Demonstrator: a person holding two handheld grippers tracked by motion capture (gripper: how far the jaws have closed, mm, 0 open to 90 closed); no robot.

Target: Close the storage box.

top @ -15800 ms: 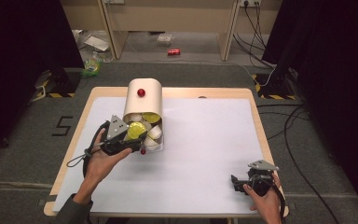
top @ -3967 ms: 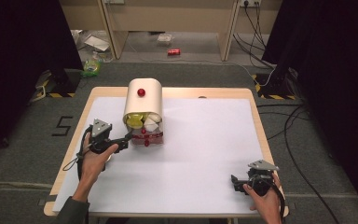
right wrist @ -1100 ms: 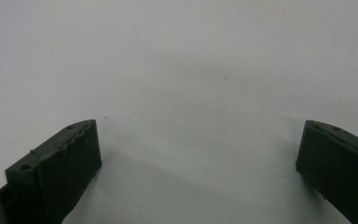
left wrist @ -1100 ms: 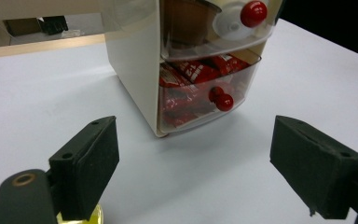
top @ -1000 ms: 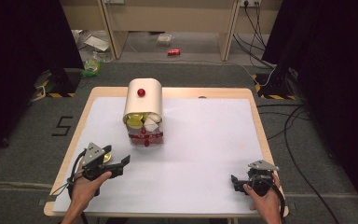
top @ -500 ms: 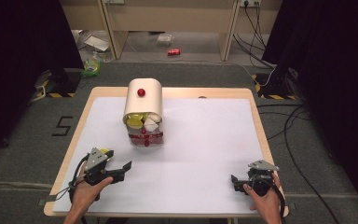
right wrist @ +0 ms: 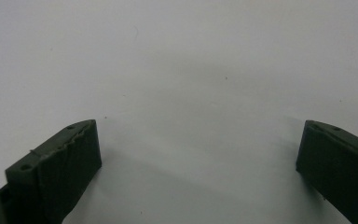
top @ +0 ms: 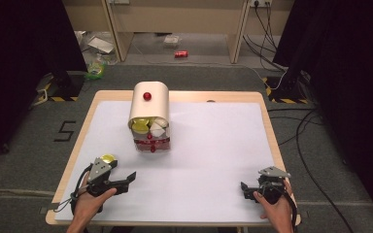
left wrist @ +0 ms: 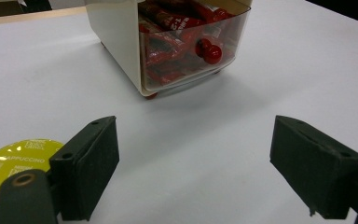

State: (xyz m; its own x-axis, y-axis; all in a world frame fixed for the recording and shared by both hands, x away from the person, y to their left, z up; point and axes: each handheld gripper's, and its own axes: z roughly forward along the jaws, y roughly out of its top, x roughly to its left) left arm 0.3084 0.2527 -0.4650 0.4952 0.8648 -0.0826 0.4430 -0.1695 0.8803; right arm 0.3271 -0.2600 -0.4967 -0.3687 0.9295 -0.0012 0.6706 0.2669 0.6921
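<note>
Near the table's seven o'clock corner lies a yellow capsule, flat on the white sheet, foil lid up; in the left gripper view its printed lid peeks out beside and partly behind the left-hand jaw, though whether jaw and capsule touch cannot be told; the left gripper sits just at the capsule's five o'clock in the high view, jaws spread wide with nothing between them, pointing roughly toward three o'clock across the sheet; a hand grips it from the table's near edge. Up toward eleven o'clock from the table's centre stands a cream dispenser with a red knob on its rounded top; its open front shows yellow and white capsules above a clear drawer of red sachets, that drawer carrying its own red knob. Over at five o'clock the right gripper rests low on the sheet, well apart from everything else, its jaws likewise parted wide over bare white surface.
</note>
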